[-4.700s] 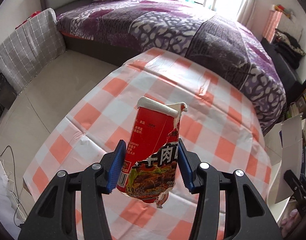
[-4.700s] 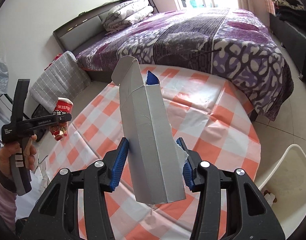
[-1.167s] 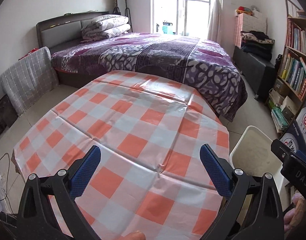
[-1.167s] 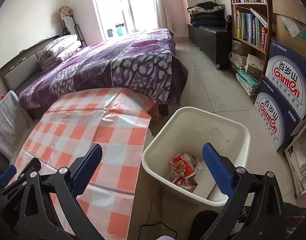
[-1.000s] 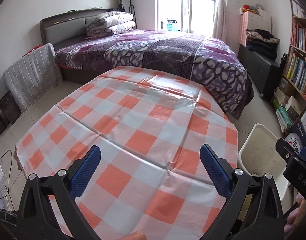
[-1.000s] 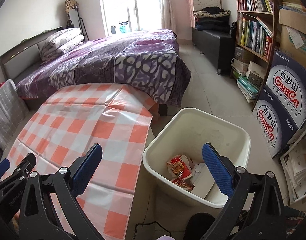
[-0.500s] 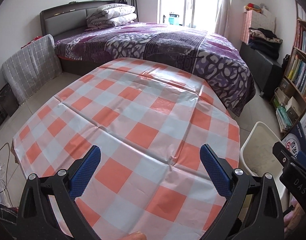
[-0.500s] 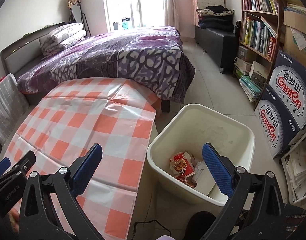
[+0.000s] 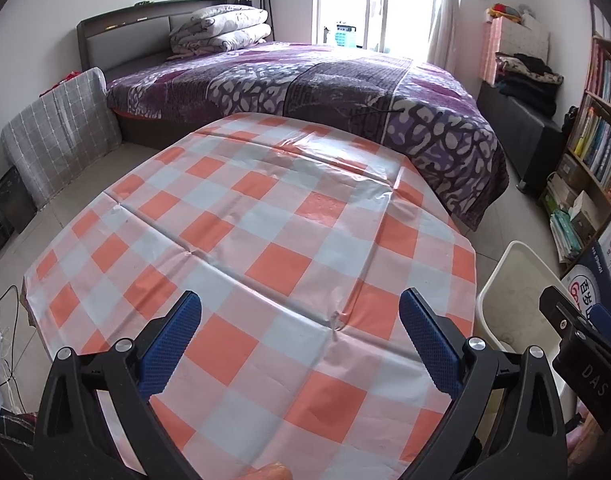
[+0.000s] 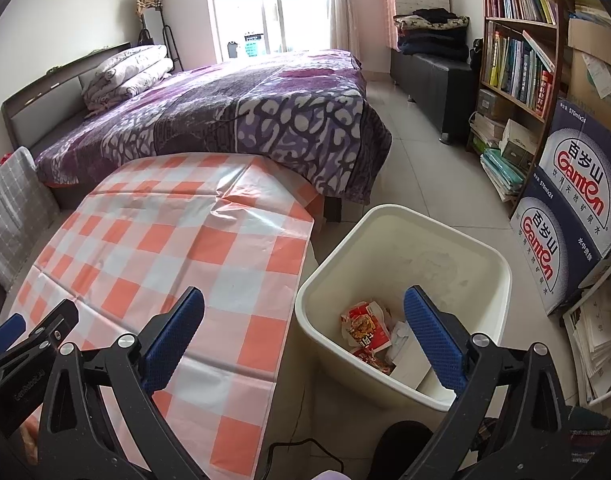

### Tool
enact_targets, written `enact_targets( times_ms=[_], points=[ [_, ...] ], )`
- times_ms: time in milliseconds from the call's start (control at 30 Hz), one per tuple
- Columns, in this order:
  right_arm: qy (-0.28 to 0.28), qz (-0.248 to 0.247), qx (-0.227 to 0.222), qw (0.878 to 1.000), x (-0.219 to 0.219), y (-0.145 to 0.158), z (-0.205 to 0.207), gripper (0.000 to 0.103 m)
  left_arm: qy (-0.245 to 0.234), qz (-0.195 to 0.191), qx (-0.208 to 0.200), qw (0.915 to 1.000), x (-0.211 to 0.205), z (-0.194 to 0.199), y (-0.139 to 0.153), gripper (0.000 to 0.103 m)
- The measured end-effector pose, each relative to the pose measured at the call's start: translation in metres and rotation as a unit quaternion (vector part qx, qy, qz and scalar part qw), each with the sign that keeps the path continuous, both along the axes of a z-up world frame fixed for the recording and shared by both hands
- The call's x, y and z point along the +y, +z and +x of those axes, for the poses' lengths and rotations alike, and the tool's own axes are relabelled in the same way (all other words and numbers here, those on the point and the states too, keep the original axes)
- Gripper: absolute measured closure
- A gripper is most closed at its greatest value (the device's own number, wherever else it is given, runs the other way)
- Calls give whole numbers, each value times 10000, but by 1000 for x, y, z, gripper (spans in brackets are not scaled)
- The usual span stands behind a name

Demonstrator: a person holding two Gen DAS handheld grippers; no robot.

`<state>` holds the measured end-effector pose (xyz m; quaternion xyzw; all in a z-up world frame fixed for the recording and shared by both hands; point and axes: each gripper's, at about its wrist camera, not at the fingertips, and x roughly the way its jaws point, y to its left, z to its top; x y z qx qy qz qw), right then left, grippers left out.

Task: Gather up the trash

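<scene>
My left gripper (image 9: 301, 340) is open and empty above the near part of the table with the orange-and-white checked cloth (image 9: 265, 240). My right gripper (image 10: 305, 332) is open and empty, hovering over the table's right edge and the cream trash bin (image 10: 485, 256). In the bin lie a red noodle wrapper (image 10: 363, 330) and a grey-white flattened carton (image 10: 409, 364). The bin's rim also shows at the right in the left wrist view (image 9: 501, 276). No trash shows on the cloth.
A bed with a purple patterned cover (image 9: 325, 84) stands beyond the table. A bookshelf (image 10: 517, 52) and stacked Ganten boxes (image 10: 573, 208) line the right wall. A black bench with folded clothes (image 10: 433, 64) is farther back. Cables lie on the floor at left (image 9: 1, 344).
Since 4.7 s ago both grippers have let go of the red noodle wrapper and the grey carton, which now lie in the bin. In the last second both grippers drifted slightly, still open.
</scene>
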<state>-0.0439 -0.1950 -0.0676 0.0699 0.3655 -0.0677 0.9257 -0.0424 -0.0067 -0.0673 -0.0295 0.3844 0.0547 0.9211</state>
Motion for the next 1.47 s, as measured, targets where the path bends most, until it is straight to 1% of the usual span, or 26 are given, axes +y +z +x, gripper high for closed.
enact_targets(
  times_ms=[733,800,867,933,1000,1167,1333,1467],
  points=[
    [14,27,28,10000,1,-2,0,7,-4,71,-30,10000,-1,3,1,7],
    [16,27,32,10000,2,-3,0,7,-37,70,-55,10000,-1,2,1,9],
    [16,30,32,10000,2,-3,0,7,-92,73,-107,9999,-2,1,2,12],
    [16,27,36,10000,3,-4,0,7,-144,103,-136,9998,-4,0,2,17],
    [15,24,31,10000,3,-3,0,7,-189,109,-139,9997,-5,0,2,19],
    [6,29,32,10000,2,-3,0,7,-223,25,-144,9996,-5,1,3,18],
    [-16,23,35,10000,3,-5,1,7,-234,-107,7,9997,-3,3,0,11],
    [-23,6,48,10000,4,-8,1,7,-223,-79,3,9997,-4,2,0,10]
  ],
)
